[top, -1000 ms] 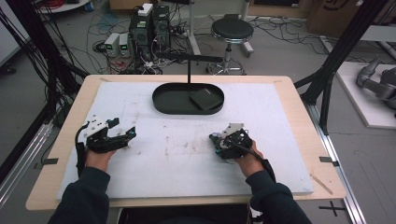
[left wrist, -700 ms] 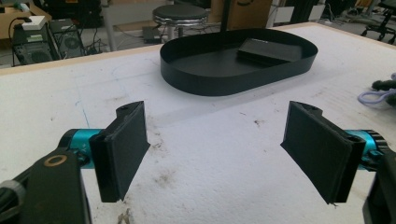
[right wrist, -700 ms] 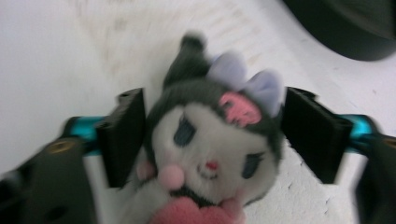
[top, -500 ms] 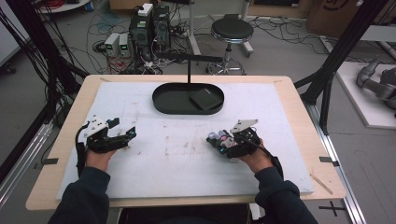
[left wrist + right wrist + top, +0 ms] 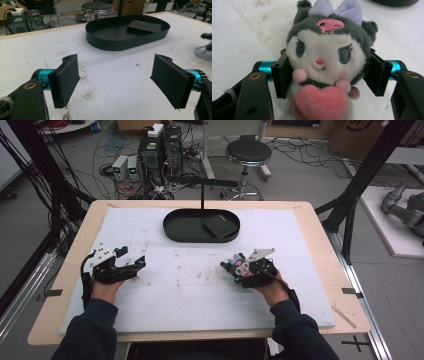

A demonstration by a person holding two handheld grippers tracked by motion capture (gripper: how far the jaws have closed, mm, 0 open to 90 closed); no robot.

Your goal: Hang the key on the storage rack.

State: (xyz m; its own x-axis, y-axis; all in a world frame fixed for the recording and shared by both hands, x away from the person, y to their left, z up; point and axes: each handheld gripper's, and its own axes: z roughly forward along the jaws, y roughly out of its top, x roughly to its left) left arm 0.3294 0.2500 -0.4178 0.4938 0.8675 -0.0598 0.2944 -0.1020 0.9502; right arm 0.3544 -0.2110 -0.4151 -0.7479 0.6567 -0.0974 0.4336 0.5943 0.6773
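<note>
right gripper [image 5: 325, 77] | jaws closing, pressing plush toy [image 5: 325, 57] | white table [image 5: 244, 32]

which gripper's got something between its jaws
The right gripper: a plush toy with a lilac bow sits between its jaws. The left gripper stands open over bare table.

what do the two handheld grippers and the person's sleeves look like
Both the left gripper and the right gripper are black, each with two flat black pads, teal metal fittings beside the pads and brass-ringed holes in the frame. Each carries a grey three-cornered plate on top and trails a black cable. The sleeves are dark.
</note>
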